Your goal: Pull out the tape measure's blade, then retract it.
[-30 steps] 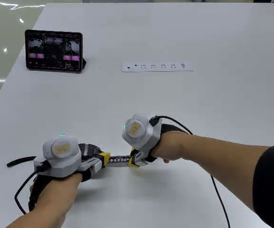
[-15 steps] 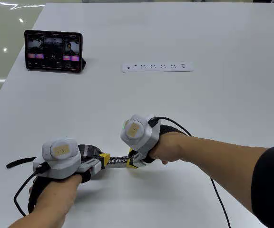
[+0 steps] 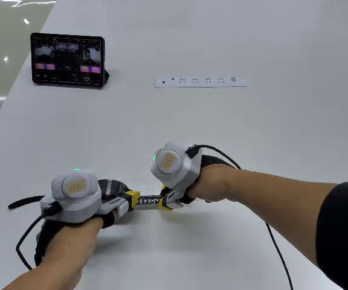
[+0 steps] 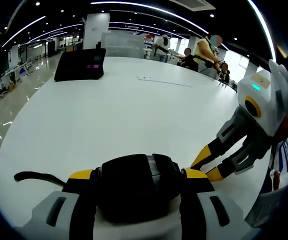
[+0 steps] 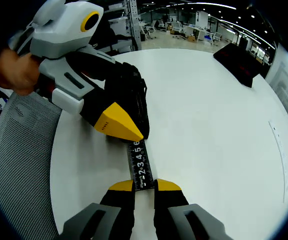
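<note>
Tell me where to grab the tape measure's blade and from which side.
Grip the blade at its free end, coming along its length from the side opposite the case: the strip runs straight out of it. The right gripper is shut there.

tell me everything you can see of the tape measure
The tape measure has a rounded black case, plastic or rubber by its look, lying on the white table. The left claw is shut on its sides. A short stretch of blade, dark with white numerals, runs out flat over the table to the right claw, which pinches its end. A black strap trails from the case.
</note>
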`<control>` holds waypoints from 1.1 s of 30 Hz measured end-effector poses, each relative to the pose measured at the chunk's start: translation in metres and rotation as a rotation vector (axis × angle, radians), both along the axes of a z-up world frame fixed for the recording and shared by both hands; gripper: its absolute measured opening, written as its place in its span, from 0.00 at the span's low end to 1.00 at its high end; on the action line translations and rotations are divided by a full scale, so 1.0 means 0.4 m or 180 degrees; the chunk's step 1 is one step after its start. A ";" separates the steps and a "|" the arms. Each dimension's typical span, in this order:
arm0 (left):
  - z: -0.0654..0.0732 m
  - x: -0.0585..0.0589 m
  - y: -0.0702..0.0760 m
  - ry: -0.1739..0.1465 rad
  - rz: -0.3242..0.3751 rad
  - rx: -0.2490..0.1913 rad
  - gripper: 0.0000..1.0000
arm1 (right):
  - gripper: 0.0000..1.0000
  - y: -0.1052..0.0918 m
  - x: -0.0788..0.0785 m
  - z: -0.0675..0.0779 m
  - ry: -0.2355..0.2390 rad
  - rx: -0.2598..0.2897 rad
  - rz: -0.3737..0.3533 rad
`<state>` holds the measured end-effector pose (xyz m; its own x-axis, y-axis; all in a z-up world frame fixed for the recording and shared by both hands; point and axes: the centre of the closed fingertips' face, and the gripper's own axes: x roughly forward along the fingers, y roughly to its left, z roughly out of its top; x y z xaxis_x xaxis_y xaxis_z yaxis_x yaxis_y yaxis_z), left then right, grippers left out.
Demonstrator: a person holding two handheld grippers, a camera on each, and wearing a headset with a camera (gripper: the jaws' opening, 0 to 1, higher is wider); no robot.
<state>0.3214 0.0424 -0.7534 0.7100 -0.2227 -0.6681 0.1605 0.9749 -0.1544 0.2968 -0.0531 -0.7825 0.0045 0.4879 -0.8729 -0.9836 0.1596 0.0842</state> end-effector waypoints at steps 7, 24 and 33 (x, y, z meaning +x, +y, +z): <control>0.000 0.001 0.000 0.0006 0.0009 -0.0018 0.64 | 0.10 0.011 -0.001 0.002 0.0054 0.0057 -0.0033; -0.001 0.000 0.000 0.0025 0.0002 -0.0035 0.64 | 0.10 0.033 -0.002 0.002 0.0027 0.0136 0.0016; -0.001 -0.002 -0.002 0.0037 -0.0001 -0.0046 0.64 | 0.10 0.047 0.000 0.002 0.0037 0.0206 -0.0026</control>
